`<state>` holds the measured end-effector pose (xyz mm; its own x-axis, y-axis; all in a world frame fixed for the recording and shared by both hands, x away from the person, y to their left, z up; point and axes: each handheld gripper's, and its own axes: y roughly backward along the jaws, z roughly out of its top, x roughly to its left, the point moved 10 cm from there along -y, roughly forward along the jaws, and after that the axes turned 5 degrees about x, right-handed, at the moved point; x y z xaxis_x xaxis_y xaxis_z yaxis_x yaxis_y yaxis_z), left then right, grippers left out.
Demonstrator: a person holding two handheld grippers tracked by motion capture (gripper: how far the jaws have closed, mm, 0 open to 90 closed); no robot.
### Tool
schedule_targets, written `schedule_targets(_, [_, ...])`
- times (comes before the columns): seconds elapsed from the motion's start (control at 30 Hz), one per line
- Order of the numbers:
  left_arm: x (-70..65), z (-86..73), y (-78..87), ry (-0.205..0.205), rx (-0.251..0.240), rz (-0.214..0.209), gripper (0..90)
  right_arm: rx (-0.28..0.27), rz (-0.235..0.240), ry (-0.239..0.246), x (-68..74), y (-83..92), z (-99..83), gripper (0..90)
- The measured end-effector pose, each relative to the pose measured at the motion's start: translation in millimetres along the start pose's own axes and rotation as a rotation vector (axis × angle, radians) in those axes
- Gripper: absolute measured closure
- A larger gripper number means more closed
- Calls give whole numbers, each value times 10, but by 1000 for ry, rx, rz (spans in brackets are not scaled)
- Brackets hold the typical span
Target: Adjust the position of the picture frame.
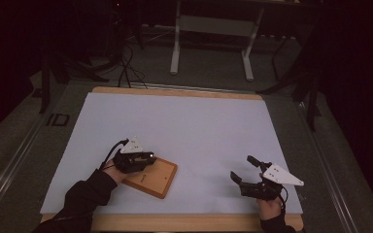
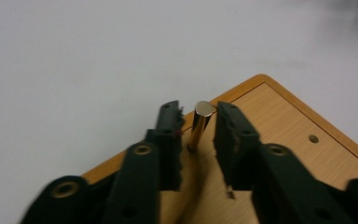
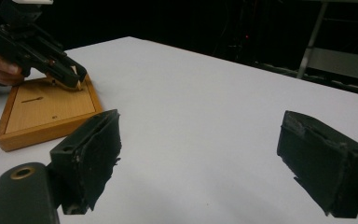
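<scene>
L gripper (image 2: 199,135) poised over a wooden board (image 2: 279,126) on the white desk (image 1: 184,126): one brass-coloured metal pin (image 2: 199,125) stands upright in the board, right between the fingers (image 2: 170,135). The fingers sit close on either side of the pin; a thin gap shows on the near side, the other looks touching or nearly so, so not a firm pinch yet. R gripper (image 3: 214,158) rests well off to the side on bare desk, fingers (image 3: 93,154) spread wide, nothing between them.

Handling, by the look of it: the pin is stiff, smooth, polished, prob. light but slippery, so it could slide or tip if squeezed off-centre. Best hold seems mid-shaft to upper shaft, just below the flat top, pulling straight up along its axis so it doesn't jam in its hole. The board looks rigid and could lift with the pin if the fit is tight.

Count: 1 pin, 1 board, 2 grippers. A small empty hole (image 2: 313,138) shows on the board beyond the fingers.
</scene>
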<state>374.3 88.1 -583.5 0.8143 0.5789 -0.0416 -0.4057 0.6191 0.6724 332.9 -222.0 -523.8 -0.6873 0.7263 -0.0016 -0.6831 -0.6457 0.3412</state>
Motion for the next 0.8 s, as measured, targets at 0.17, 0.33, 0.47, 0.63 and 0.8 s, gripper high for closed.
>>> schedule_targets(0.17, [12,-10,-14,4,25,11,841,-1,2,0,0,5,3,130])
schedule_targets(0.33, [17,-9,-13,9,26,9,849,3,6,3,6,-6,-3,131])
schedule_targets(0.47, [17,-8,-9,14,29,2,852,5,9,1,6,-8,-7,132])
schedule_targets(0.63, [-36,7,-3,-3,23,-5,854,1,9,-2,1,-1,-3,133])
schedule_targets(0.8, [-114,97,47,-24,5,-12,855,2,12,-6,2,-3,-5,134])
